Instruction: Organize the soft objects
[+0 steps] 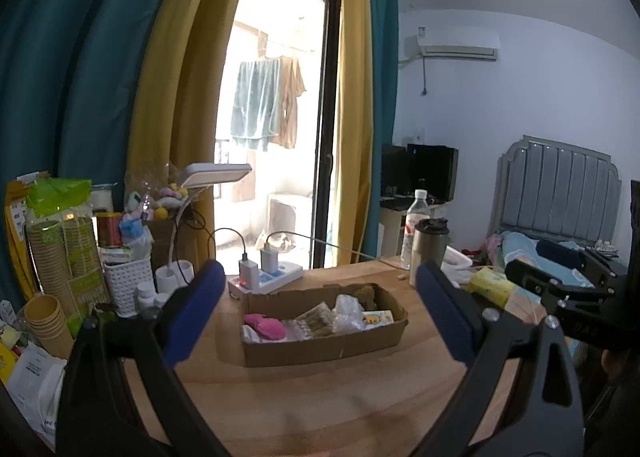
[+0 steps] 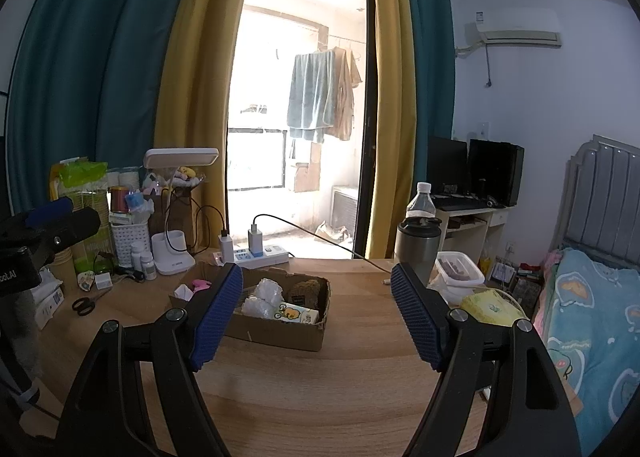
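A cardboard box (image 1: pixel 320 345) sits on the wooden table (image 1: pixel 312 401). It holds a pink soft item (image 1: pixel 265 326), white plastic wrap (image 1: pixel 347 311), a small tissue pack with a cartoon (image 1: pixel 378 317) and a brown pad. The box also shows in the right wrist view (image 2: pixel 280 333) with the white wrap (image 2: pixel 262 297) and tissue pack (image 2: pixel 298 314). My left gripper (image 1: pixel 316 321) is open and empty, held above the table before the box. My right gripper (image 2: pixel 316 321) is open and empty, to the right of the box. A yellow tissue pack (image 2: pixel 486 307) lies at the right edge.
A power strip (image 1: pixel 266 277), desk lamp (image 1: pixel 214 175), white basket (image 1: pixel 128 285) and paper cups (image 1: pixel 44 321) crowd the left. A steel tumbler (image 2: pixel 418 249), water bottle (image 2: pixel 421 201) and plastic container (image 2: pixel 460 273) stand at the right. Scissors (image 2: pixel 86 304) lie at the left. A bed (image 2: pixel 592 321) is beyond the table's right edge.
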Tool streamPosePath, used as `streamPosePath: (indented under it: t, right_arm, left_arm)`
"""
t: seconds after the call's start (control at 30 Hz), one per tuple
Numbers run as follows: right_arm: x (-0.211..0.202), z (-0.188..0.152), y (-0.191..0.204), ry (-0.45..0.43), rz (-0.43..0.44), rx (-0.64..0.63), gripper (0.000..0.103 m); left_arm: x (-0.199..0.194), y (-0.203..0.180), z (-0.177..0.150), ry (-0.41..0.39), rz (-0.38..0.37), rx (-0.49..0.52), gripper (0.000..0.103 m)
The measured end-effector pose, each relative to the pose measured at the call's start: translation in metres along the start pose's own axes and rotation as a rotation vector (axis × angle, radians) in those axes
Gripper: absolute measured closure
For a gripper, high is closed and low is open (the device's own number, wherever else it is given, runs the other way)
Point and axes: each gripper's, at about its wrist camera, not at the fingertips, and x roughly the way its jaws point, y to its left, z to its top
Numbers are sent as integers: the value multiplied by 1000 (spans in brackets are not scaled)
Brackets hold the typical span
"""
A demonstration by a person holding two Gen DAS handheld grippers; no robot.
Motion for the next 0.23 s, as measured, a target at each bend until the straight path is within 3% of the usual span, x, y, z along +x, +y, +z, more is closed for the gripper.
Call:
streamPosePath:
  t: [0.13,0.23]
  right_arm:
    - [0,-1,4,5,7,-10,23]
    - [5,-3,3,14,13,-11,21]
  left_arm:
    - [0,1,-2,1,-21,-6,6]
    - [16,8,-9,87,-73,-28,6]
